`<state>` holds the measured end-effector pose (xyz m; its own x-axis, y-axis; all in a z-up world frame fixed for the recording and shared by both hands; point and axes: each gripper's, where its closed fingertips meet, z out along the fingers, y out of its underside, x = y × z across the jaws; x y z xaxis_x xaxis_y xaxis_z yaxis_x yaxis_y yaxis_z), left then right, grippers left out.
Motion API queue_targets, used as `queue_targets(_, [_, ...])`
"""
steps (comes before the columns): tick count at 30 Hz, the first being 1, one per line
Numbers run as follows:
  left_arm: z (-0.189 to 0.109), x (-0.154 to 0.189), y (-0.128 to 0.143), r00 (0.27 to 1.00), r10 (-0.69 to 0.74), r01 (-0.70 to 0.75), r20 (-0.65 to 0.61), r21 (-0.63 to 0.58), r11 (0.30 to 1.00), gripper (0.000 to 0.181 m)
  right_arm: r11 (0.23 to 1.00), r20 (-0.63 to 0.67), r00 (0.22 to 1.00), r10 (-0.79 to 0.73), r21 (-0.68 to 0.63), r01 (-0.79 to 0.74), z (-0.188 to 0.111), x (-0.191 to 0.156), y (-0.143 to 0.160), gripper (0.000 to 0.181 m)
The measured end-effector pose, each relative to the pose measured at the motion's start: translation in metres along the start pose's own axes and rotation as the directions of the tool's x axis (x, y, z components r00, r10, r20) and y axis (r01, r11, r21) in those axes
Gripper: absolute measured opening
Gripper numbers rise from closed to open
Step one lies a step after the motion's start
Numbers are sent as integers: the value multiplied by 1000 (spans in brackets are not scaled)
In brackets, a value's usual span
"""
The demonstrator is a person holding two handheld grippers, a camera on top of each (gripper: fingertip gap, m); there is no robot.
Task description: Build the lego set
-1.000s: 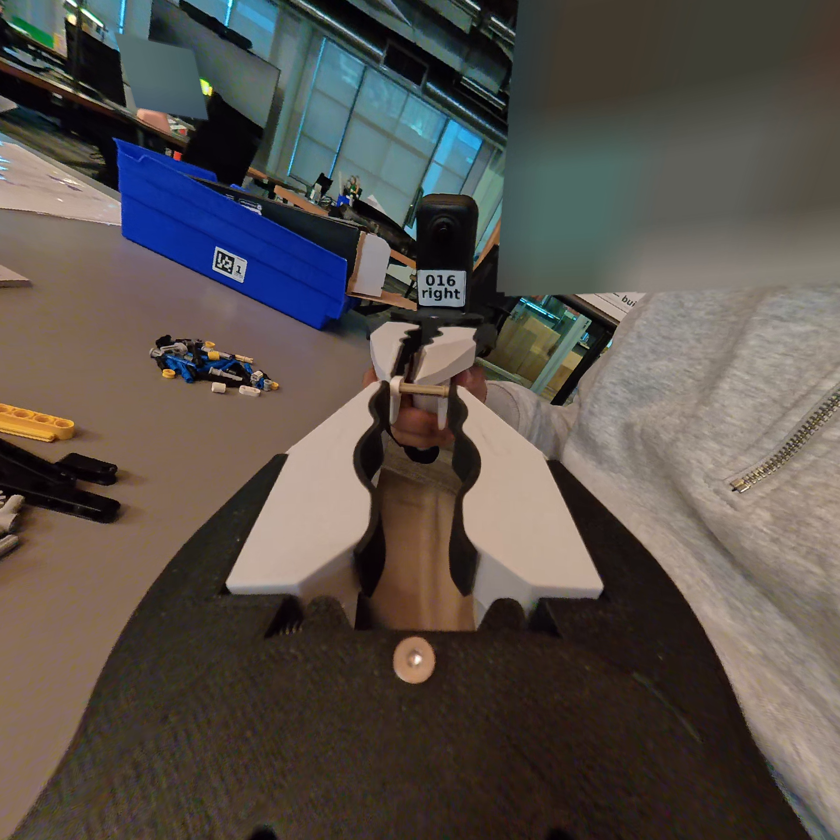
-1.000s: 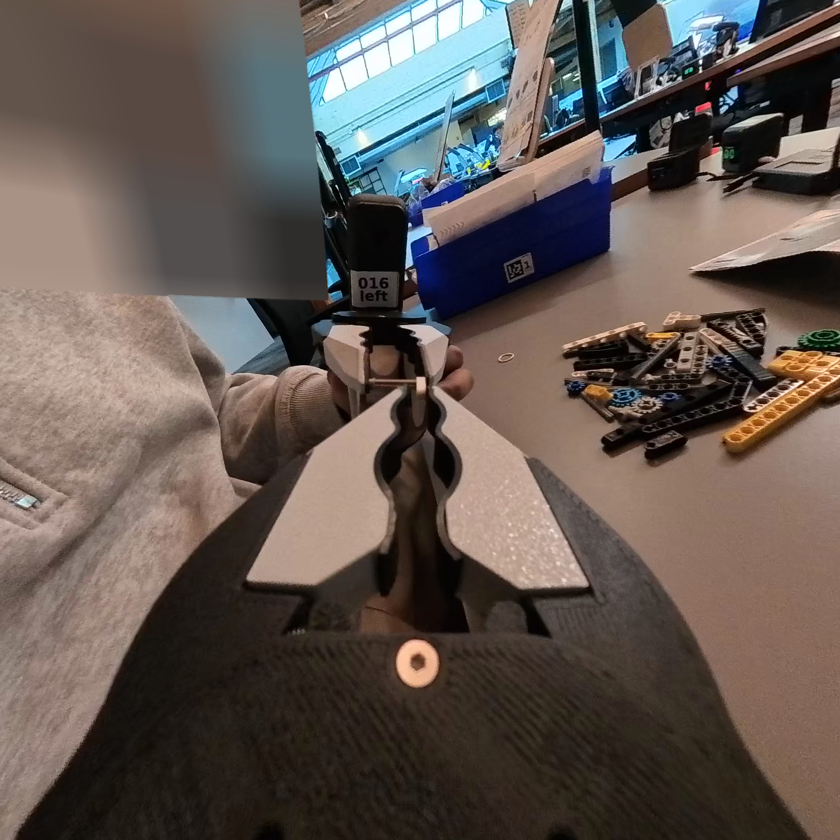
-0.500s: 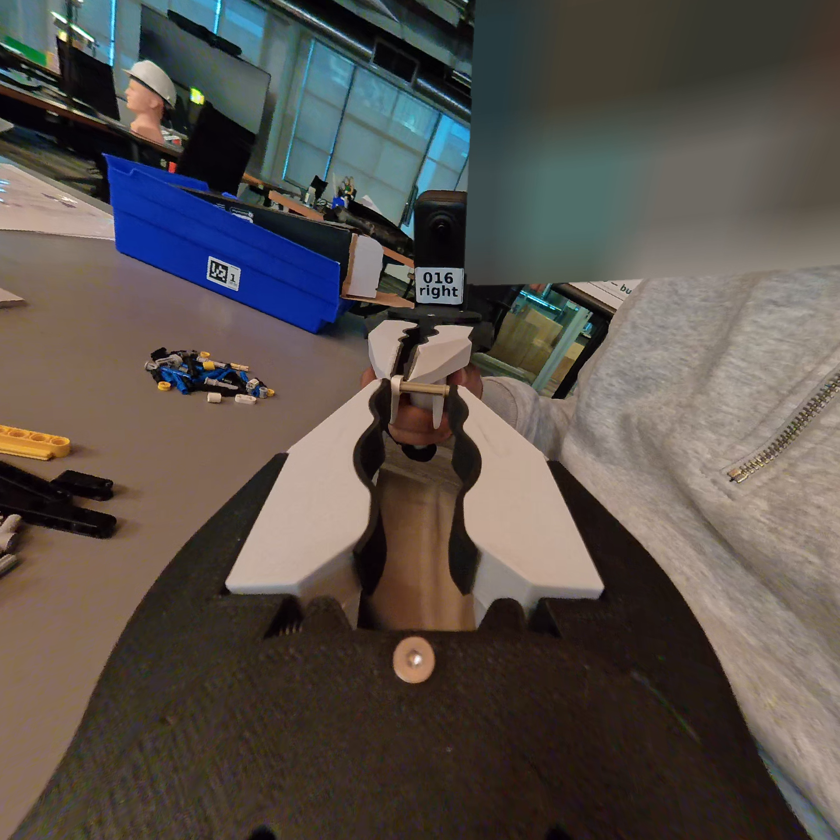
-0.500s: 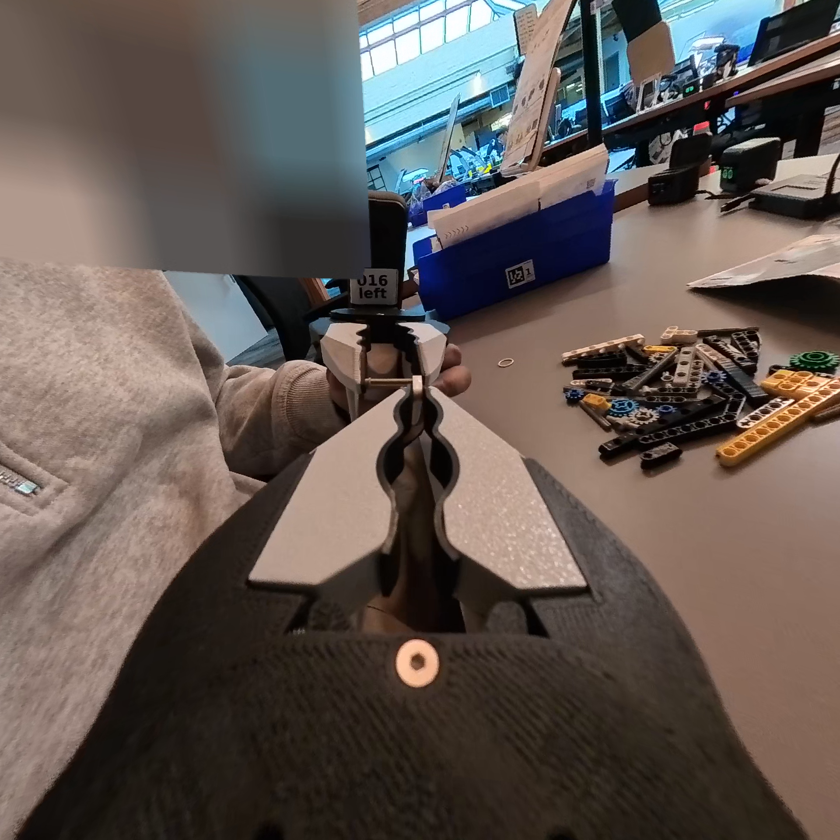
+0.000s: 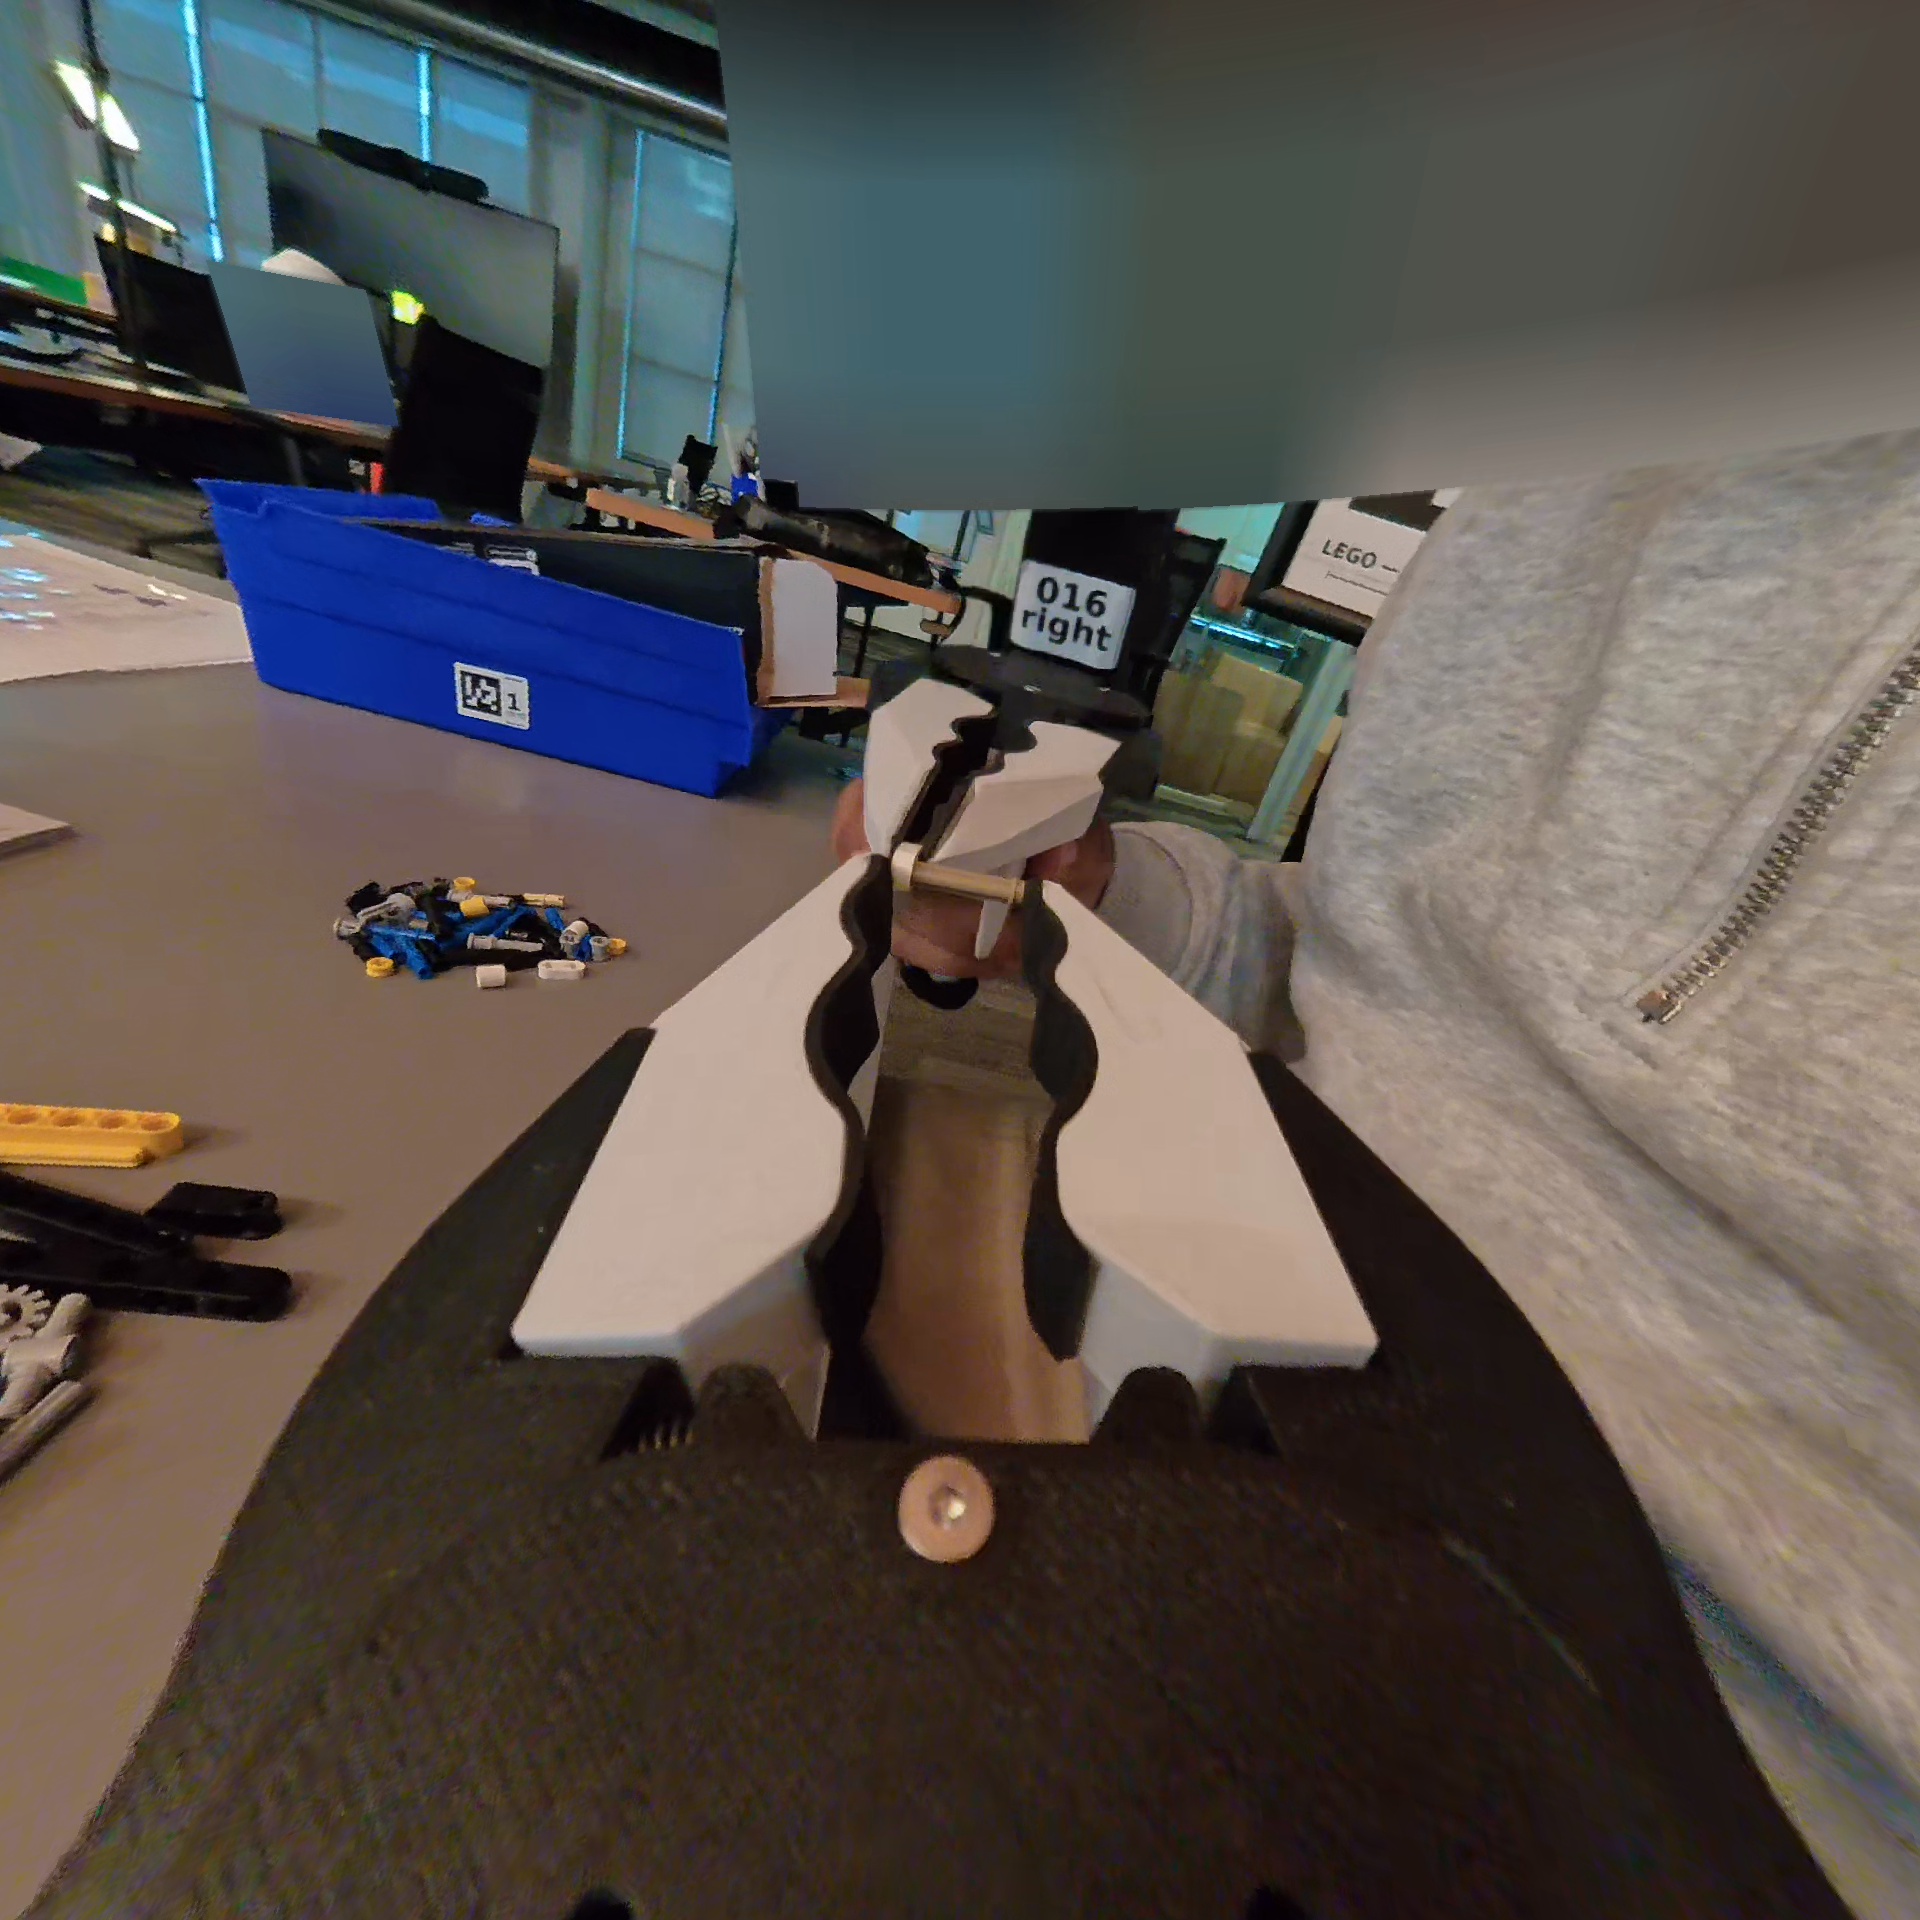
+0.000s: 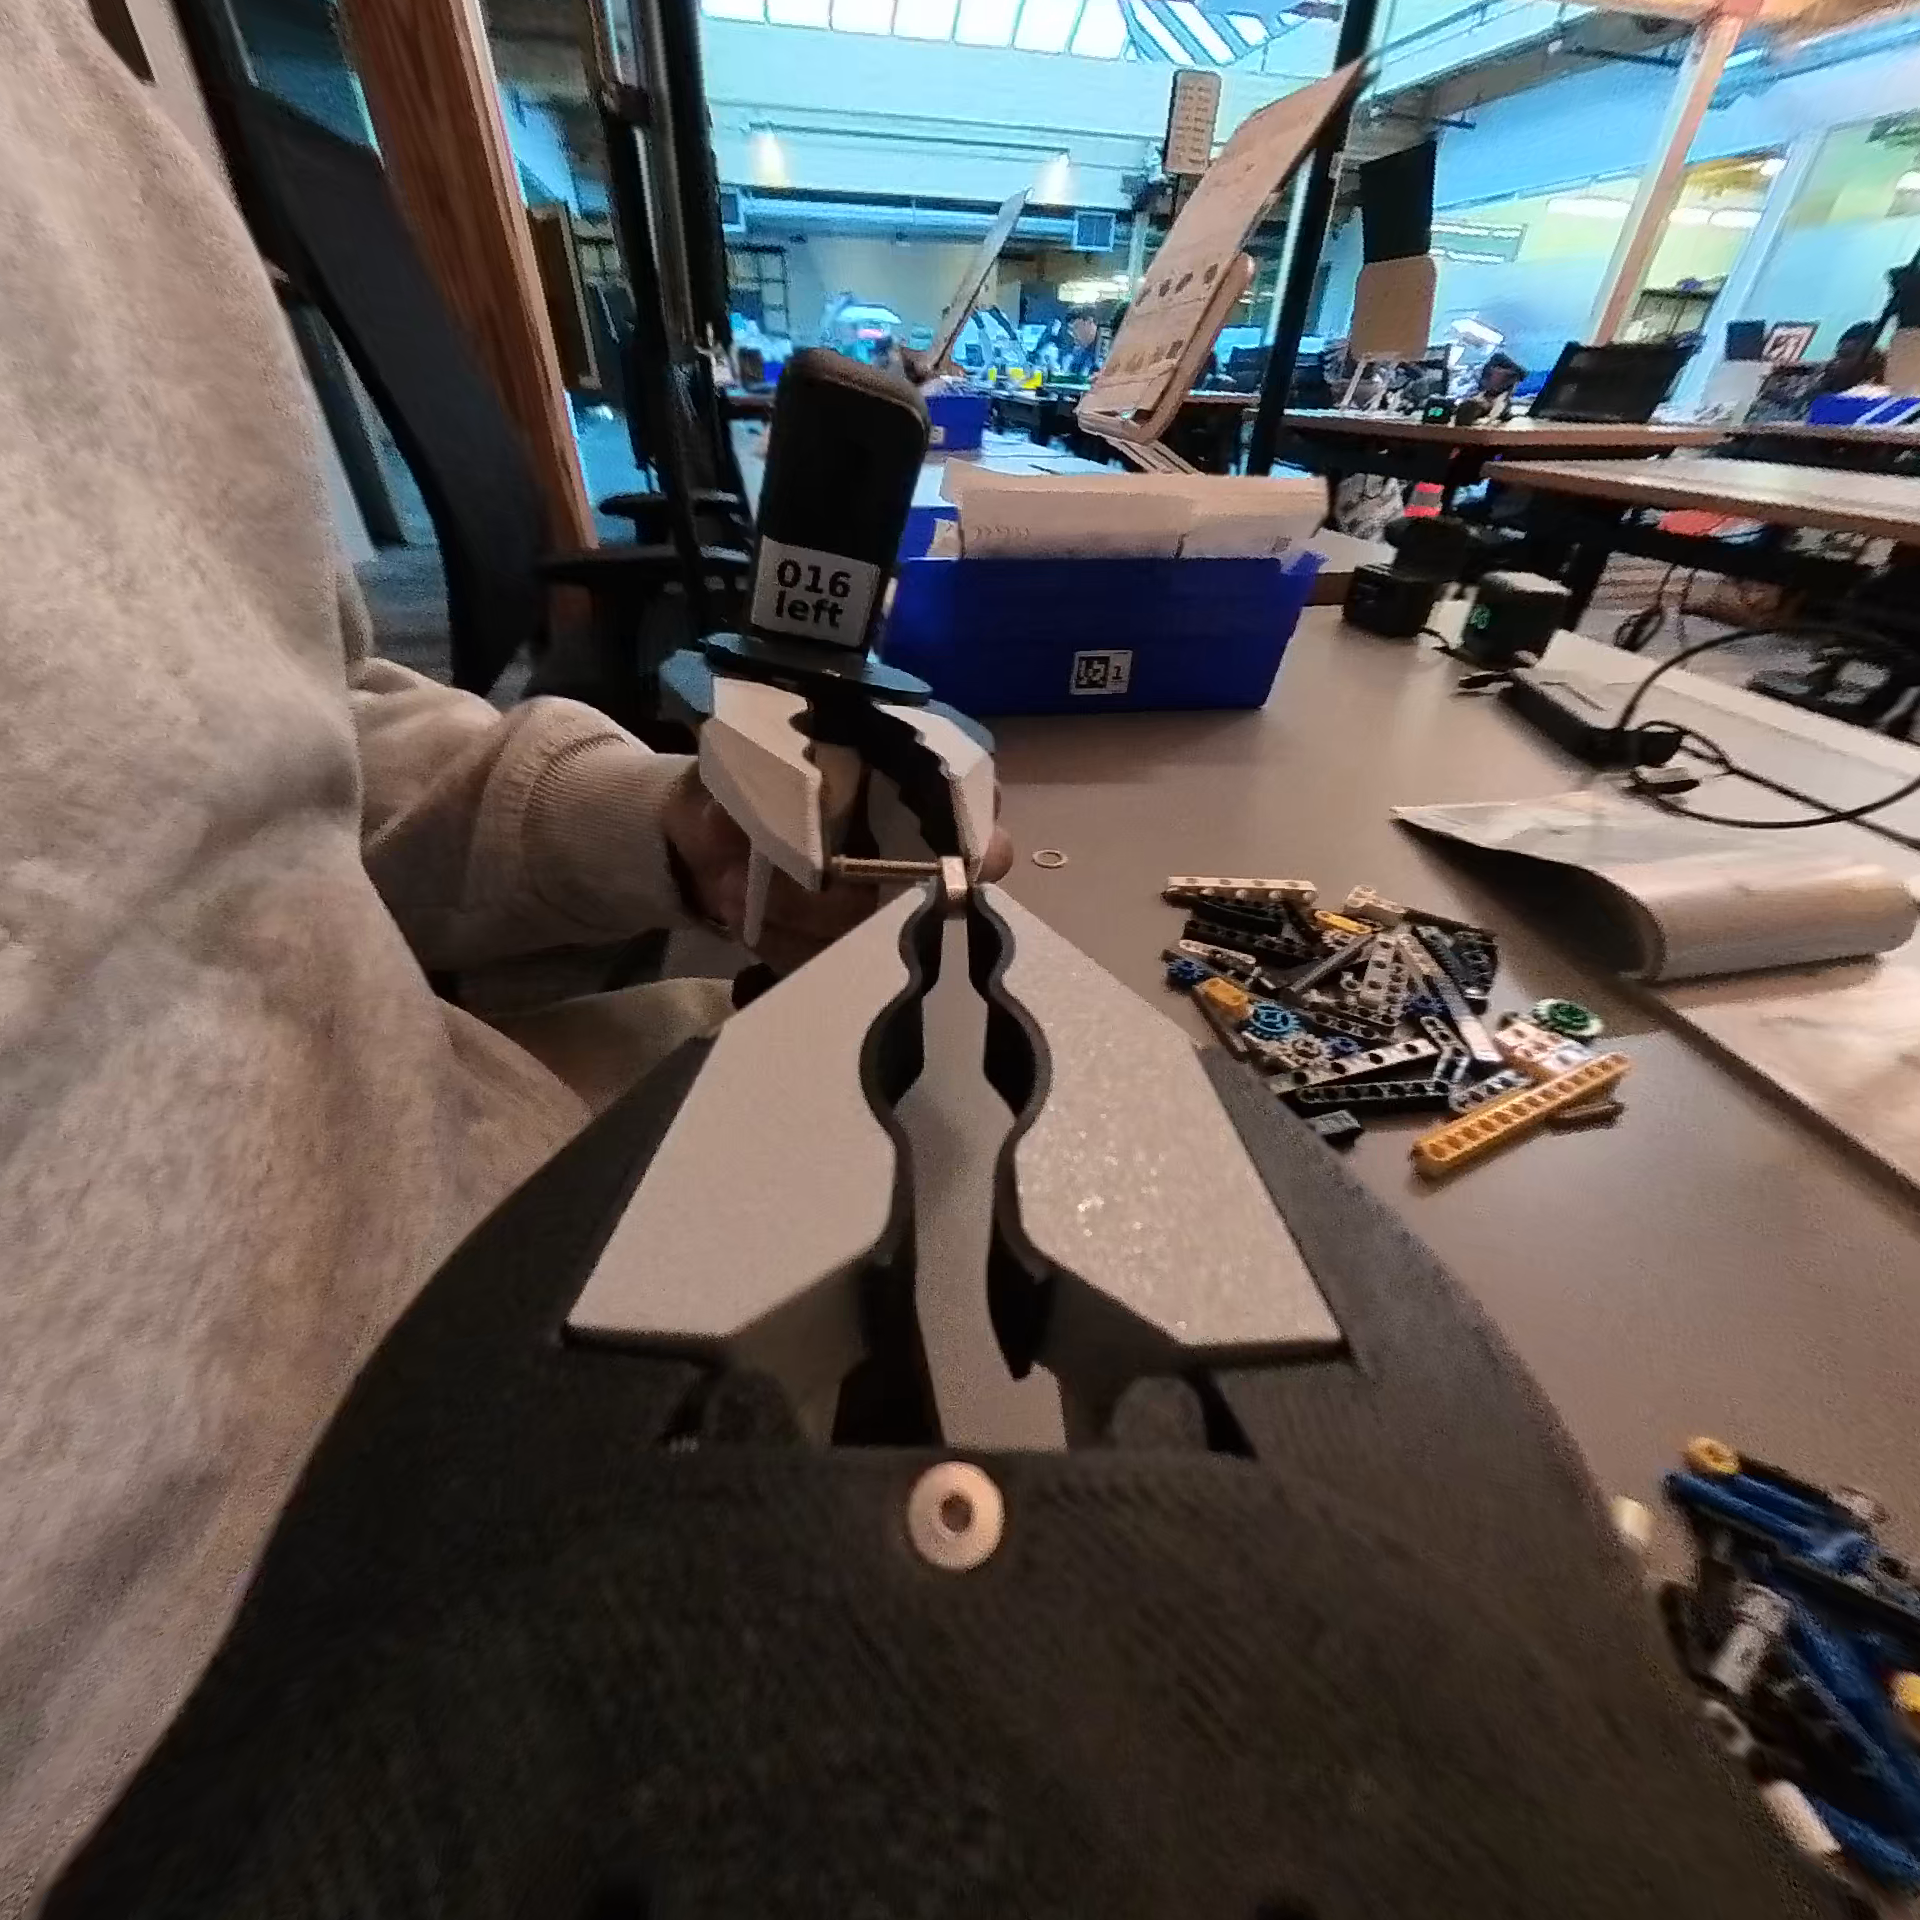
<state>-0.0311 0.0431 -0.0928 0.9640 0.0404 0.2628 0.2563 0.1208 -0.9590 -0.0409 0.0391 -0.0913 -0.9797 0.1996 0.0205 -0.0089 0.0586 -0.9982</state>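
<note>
right claw [image 6: 954, 902] swung rightward | pin [image 6: 894, 868] still gripped | blue bin [image 6: 1091, 644] centred

Bare table [image 5: 644, 831] between blue bin [image 5: 499, 644] and brick pile [image 5: 473, 928]

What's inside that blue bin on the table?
In the right wrist view the blue bin holds white paper sheets sticking up above its rim. Its walls hide anything lower down.

Bin [image 6: 1091, 634] at far desk [image 6: 1558, 1247] edge, papers in it. Brick pile [image 6: 1371, 1013] on desk before bin; booklet [image 6: 1704, 894] right of pile.
</note>
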Motion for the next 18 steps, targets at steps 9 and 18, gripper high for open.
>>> queue_targets(9, [1,0,1,995,94,-93,43,-12,996,18,997,-35,996,-79,-8,79,-5,3,-2,2])
queue_targets(18, [1,-2,4,993,110,-108,48,-41,993,28,999,9,999,-52,-2,52,-4,0,2,2])
